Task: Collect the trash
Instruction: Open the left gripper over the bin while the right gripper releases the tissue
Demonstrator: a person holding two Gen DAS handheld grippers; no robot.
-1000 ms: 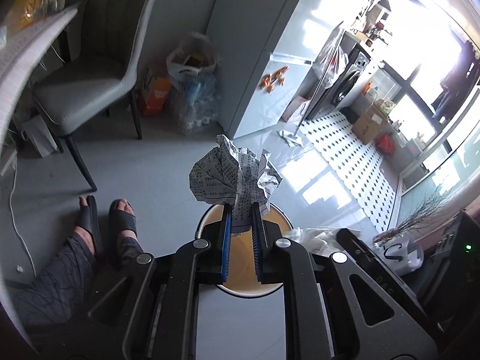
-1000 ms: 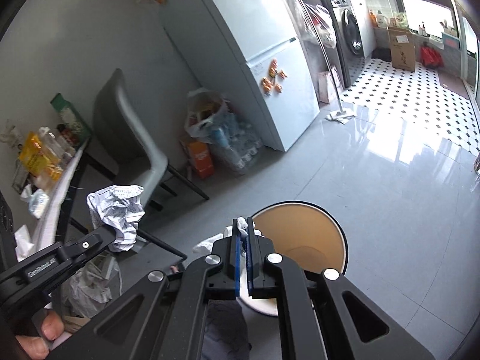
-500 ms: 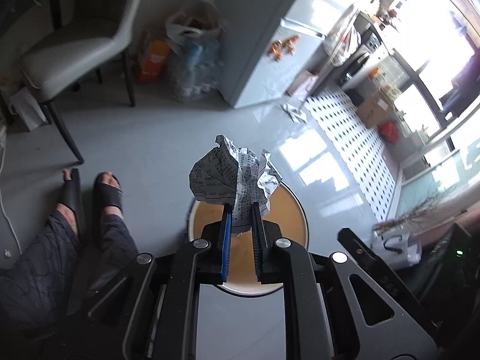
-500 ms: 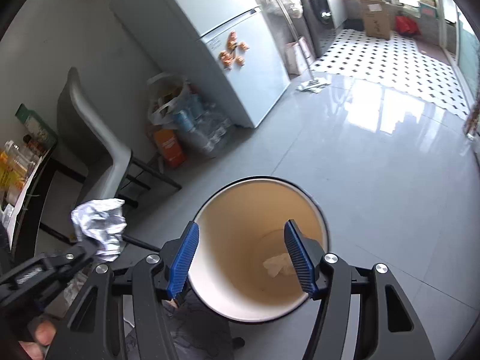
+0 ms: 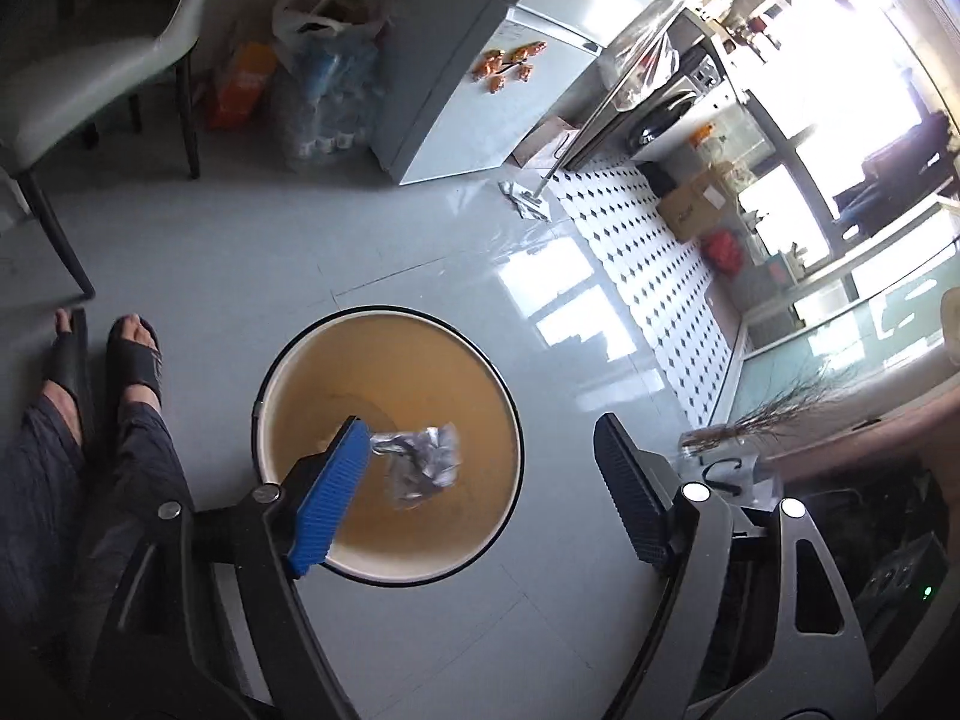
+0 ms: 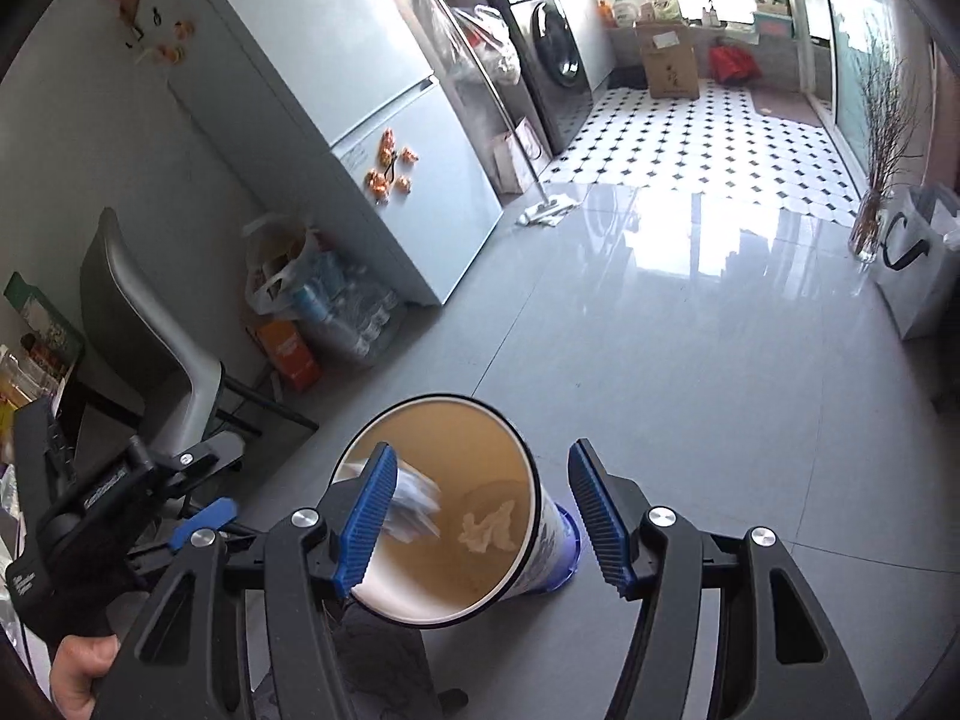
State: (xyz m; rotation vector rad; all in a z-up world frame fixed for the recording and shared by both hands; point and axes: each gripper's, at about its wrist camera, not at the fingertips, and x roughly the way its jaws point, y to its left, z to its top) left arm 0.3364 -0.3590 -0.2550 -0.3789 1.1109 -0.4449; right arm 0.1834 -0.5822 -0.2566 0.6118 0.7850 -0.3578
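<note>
A round bin (image 5: pixel 480 372) with a tan inside and black rim stands on the grey floor; it also shows in the right wrist view (image 6: pixel 528 480). My left gripper (image 5: pixel 480 480) is open above it. The crumpled printed paper (image 5: pixel 423 462) is loose inside the bin, blurred; it also shows in the right wrist view (image 6: pixel 414 507). A white tissue wad (image 6: pixel 486 528) lies on the bin's bottom. My right gripper (image 6: pixel 480 516) is open and empty over the bin. The left gripper's body (image 6: pixel 120 492) shows at the left of the right wrist view.
A grey chair (image 5: pixel 84 66) stands left of the bin, near the person's sandalled feet (image 5: pixel 108 354). Bags and bottled water (image 5: pixel 324 78) sit beside the fridge (image 6: pixel 336 96). A mop (image 6: pixel 540 204), a vase of twigs (image 6: pixel 870 222) and a white bag (image 6: pixel 918 264) stand further off.
My left gripper has opened and let go of the crumpled paper, which has dropped into the bin. My right gripper opened earlier, releasing the tissue into the bin, and stays open.
</note>
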